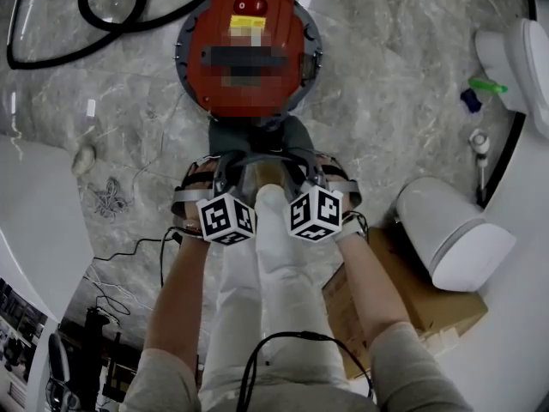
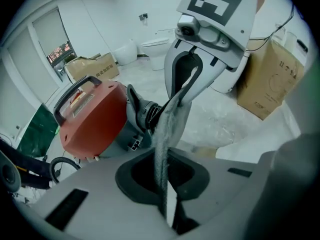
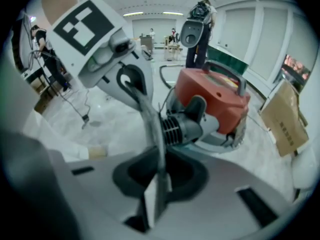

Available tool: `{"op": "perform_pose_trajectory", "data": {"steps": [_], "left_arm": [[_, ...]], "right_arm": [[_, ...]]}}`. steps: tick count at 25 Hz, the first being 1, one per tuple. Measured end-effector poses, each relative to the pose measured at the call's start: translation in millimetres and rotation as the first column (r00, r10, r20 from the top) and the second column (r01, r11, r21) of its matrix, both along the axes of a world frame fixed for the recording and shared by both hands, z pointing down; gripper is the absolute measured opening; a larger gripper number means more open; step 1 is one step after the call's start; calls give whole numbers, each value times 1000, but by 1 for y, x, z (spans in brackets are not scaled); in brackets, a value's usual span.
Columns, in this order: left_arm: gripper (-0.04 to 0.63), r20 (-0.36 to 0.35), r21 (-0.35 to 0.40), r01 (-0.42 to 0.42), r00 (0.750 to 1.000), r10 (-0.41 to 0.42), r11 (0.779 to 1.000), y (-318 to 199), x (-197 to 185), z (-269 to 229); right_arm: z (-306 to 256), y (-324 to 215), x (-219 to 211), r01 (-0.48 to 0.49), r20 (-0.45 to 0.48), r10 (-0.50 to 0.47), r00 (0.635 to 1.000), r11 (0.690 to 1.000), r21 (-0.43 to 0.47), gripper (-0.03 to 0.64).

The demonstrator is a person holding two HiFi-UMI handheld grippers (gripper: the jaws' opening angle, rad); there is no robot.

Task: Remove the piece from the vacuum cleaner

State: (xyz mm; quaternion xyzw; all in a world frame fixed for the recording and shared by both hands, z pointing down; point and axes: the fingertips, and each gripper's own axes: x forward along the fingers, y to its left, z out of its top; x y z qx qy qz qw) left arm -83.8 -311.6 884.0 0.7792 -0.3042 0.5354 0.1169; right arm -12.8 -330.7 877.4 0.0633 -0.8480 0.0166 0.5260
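Observation:
A red vacuum cleaner (image 1: 247, 50) lies on the marble floor, with a grey ribbed connector (image 1: 257, 134) facing me. In the left gripper view the red body (image 2: 92, 119) is on the left and the ribbed connector (image 2: 148, 115) sits just behind my jaws. My left gripper (image 1: 240, 168) and right gripper (image 1: 292, 168) hang side by side right over that connector, tips almost meeting. The left gripper (image 2: 179, 105) has its jaws pressed together. The right gripper (image 3: 137, 96) also looks shut, crossing in front of the connector (image 3: 175, 129). I see nothing between either pair of jaws.
A black hose (image 1: 111, 7) curls on the floor beyond the vacuum. A cardboard box (image 1: 377, 303) and a white bin (image 1: 450, 230) stand to my right. Thin cables (image 1: 129, 247) trail on the left. My leg in white trousers (image 1: 274, 264) reaches between the grippers.

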Motion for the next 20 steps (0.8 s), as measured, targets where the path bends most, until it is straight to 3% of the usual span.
{"op": "perform_pose_trajectory", "data": {"steps": [8,13,20], "left_arm": [[34,-50,-25,65,997,-66,998,20,0,-4],[34,-75,-51,155,985,-158,987,24,0,-6],[34,-99,-61,149,983,-154,987,27,4,8]], "right_arm": [[-3,18,0,9,13,-9,1000,1000,20,44],[-6,21,-1,-7,13,7,1000,1000,14,44],[0,20,0,-42,21,41,999,999,32,44]]}}
